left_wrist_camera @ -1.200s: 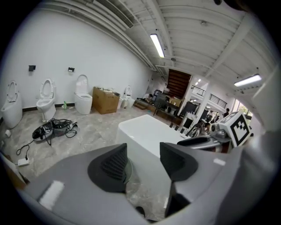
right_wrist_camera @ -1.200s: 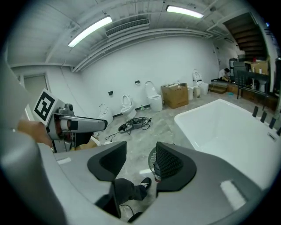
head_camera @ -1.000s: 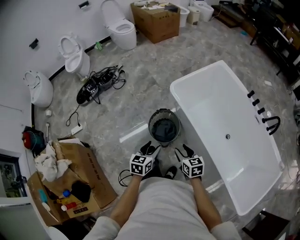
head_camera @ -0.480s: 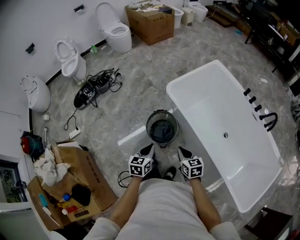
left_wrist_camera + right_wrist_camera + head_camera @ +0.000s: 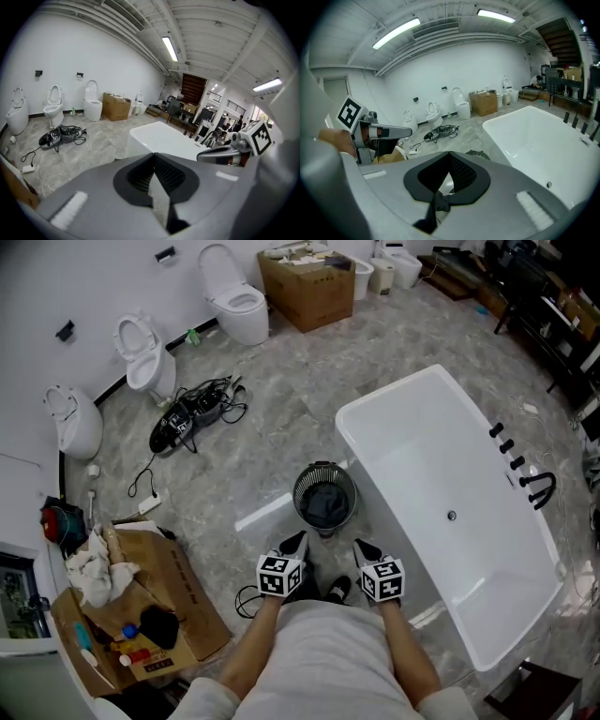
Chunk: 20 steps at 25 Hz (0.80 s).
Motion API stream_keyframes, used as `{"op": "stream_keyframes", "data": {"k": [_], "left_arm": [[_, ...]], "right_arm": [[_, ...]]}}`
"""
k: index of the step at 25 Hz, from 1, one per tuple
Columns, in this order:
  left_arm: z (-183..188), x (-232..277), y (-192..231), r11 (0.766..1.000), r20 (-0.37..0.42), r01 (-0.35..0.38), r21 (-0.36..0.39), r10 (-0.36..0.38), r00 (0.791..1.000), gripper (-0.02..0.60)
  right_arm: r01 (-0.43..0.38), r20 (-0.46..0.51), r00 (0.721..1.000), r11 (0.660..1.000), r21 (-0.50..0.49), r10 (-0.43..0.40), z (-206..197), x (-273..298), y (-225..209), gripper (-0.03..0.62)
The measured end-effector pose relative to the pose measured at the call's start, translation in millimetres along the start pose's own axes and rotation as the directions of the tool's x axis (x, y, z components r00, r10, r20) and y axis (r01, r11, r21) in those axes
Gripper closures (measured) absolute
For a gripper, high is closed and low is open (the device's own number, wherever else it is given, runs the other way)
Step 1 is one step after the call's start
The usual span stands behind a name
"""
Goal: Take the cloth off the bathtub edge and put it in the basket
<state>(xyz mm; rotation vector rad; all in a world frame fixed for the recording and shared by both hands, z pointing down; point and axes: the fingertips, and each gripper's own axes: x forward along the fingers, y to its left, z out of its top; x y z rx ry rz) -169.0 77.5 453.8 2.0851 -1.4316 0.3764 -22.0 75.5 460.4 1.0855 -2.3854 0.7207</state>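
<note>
BASKET FILLED, TUB RIM BARE: A dark cloth [image 5: 326,503] lies bunched inside the round mesh basket [image 5: 297,493]. The basket stands on the grey stone floor [image 5: 253,446], just beside the near corner of the white bathtub [image 5: 427,460]. No cloth shows on the tub's edge, so the task looks complete. The person stands over the basket with the left gripper [image 5: 296,541] and the right gripper [image 5: 361,546] held close to the body. Both point toward the basket, each with its jaws pressed together on nothing. The cloth reads as soft, light and limp. It would likely sag and drape from any pinch rather than keep a shape. Should it need lifting again, a raised fold near the top of the heap looks the surest place to take hold.
</note>
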Motion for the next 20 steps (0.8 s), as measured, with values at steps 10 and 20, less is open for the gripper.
{"op": "stream_keyframes", "data": {"k": [10,20], "left_arm": [[-8,-2,-2,1.000,-0.011,0.004,-0.007,-0.004,1.000,0.522],[-3,-5,-18,0.997,0.033,0.071,-0.026,-0.070,0.997,0.523]], "right_arm": [[0.003,-0.003,1.000,1.000,0.002,-0.003,-6,-4,4,0.593],[0.010,0.026,1.000,1.000,0.003,-0.010,-3,-14,5,0.592]]}}
